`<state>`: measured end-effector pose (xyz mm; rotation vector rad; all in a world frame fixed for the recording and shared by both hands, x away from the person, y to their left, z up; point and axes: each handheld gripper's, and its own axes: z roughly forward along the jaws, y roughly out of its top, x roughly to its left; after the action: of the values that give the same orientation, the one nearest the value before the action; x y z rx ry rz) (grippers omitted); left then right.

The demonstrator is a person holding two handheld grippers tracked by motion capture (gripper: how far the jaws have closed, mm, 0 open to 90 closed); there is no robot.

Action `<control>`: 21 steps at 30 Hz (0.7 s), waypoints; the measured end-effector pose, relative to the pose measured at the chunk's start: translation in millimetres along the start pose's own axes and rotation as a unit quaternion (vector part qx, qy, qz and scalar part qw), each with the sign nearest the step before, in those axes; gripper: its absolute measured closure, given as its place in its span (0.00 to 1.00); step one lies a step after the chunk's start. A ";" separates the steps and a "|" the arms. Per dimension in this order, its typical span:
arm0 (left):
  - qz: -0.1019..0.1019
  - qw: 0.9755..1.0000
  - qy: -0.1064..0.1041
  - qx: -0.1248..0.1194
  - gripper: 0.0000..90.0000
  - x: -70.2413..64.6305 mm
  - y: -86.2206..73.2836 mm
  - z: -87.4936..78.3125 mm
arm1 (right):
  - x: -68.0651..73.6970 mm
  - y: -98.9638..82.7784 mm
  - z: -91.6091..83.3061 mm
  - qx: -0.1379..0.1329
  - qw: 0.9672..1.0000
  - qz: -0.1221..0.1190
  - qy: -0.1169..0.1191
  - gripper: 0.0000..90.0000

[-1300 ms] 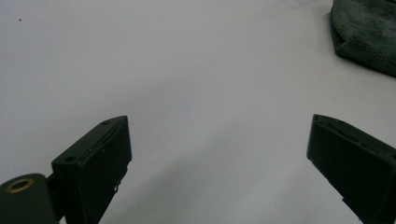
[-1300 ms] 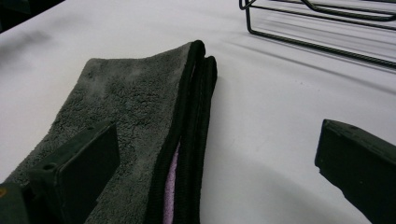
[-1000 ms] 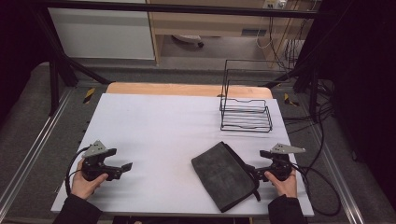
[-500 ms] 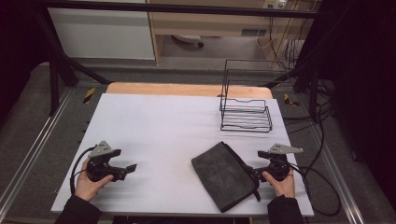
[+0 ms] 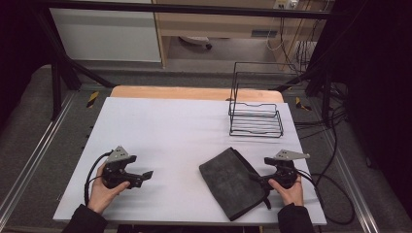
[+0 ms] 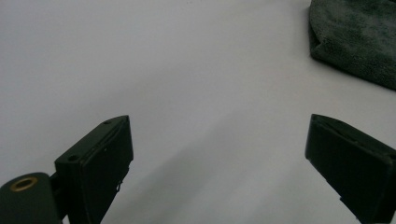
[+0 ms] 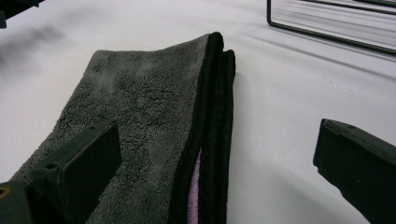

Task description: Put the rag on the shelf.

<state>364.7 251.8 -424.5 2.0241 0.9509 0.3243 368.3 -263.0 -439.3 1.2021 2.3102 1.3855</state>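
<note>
Folded grey towel [image 5: 232, 182] near front right of table [image 5: 170, 126], one corner over the front edge. Right gripper [image 5: 257, 178] at its bound edge, jaws wide apart, straddling that edge. Left gripper [image 5: 145, 174] well apart on bare white, jaws spread, holding nothing. Rack [image 5: 256, 119] far right.

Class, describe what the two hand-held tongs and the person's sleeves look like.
Both the left tongs and the right tongs are black, with flat rectangular jaws, a grey three-cornered plate on top and a trailing black cable. The sleeves are dark.
</note>
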 end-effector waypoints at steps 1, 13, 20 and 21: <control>-0.003 1.000 0.001 0.001 0.09 -1.4 1.3 1.7 | 0.2 0.0 0.7 0.002 1.000 -0.001 0.001 0.02; -0.009 1.000 -0.002 0.000 0.13 -20.3 20.7 16.8 | 2.8 0.7 6.4 0.014 1.000 -0.004 -0.001 0.05; -0.006 1.000 -0.006 0.006 0.18 -36.7 35.7 32.3 | 2.8 0.4 8.5 0.015 1.000 -0.005 -0.011 0.09; -0.008 1.000 -0.009 0.006 0.18 -39.2 37.6 35.0 | 2.8 0.4 8.5 0.015 1.000 -0.005 -0.011 0.09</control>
<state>375.9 189.5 -411.3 2.0270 0.9600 0.2922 371.1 -255.3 -443.0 1.2054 2.3273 1.3325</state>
